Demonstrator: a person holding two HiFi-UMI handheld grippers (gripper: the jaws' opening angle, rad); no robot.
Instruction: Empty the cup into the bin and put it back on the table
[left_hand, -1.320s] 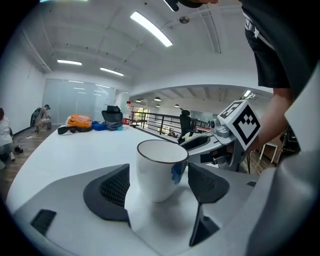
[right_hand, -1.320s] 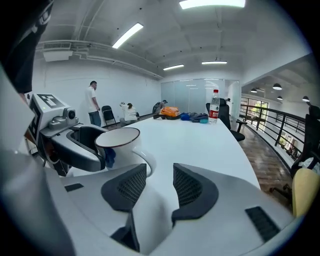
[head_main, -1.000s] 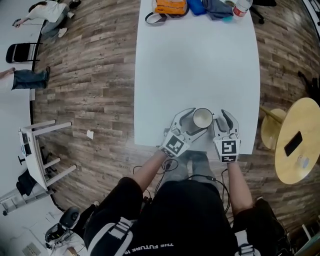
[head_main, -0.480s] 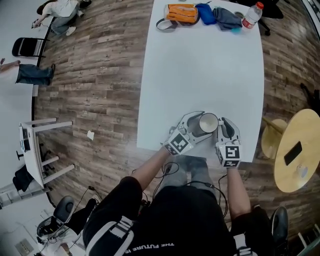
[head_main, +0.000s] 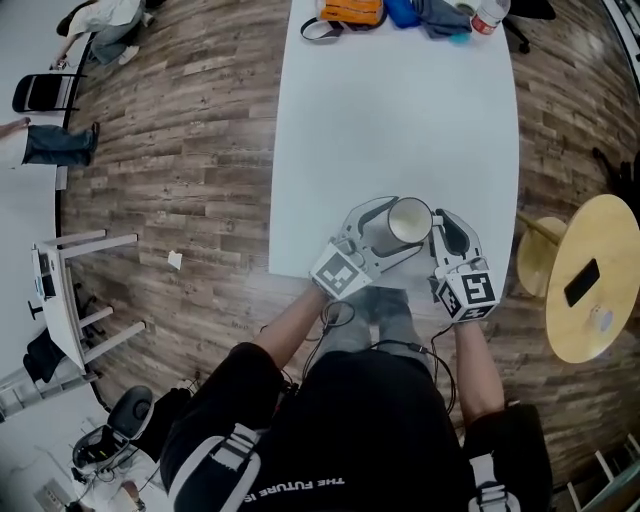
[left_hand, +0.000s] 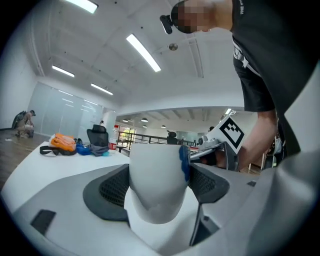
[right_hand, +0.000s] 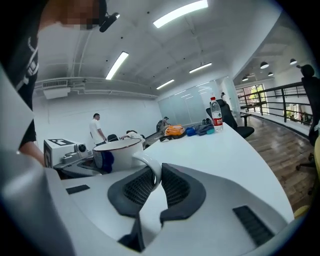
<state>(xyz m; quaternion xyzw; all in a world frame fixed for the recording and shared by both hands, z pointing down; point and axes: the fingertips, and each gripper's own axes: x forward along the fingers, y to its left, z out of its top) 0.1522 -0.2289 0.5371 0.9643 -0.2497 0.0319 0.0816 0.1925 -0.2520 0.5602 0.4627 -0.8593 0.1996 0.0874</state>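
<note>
A white cup (head_main: 408, 220) with a blue mark on its side is held above the near end of the white table (head_main: 400, 110). My left gripper (head_main: 386, 232) holds the cup's body (left_hand: 156, 180), one pad on each side. The right gripper (head_main: 446, 234) comes in from the cup's right. Its jaws have just been closing and now pinch the cup's handle (right_hand: 152, 168) between the pads. In the right gripper view the cup's rim (right_hand: 116, 146) shows at the left, beyond the jaws. The cup's inside is hard to make out.
An orange bag (head_main: 345, 10), a blue pouch, grey cloth and a water bottle (head_main: 486, 12) lie at the table's far end. A round wooden table (head_main: 595, 285) with a phone stands at the right, a stool beside it. A white rack (head_main: 70, 290) stands at the left.
The right jaws, open beside the cup one second ago, have shut on its handle. Both grippers have risen with the cup, which now looks larger and nearer.
</note>
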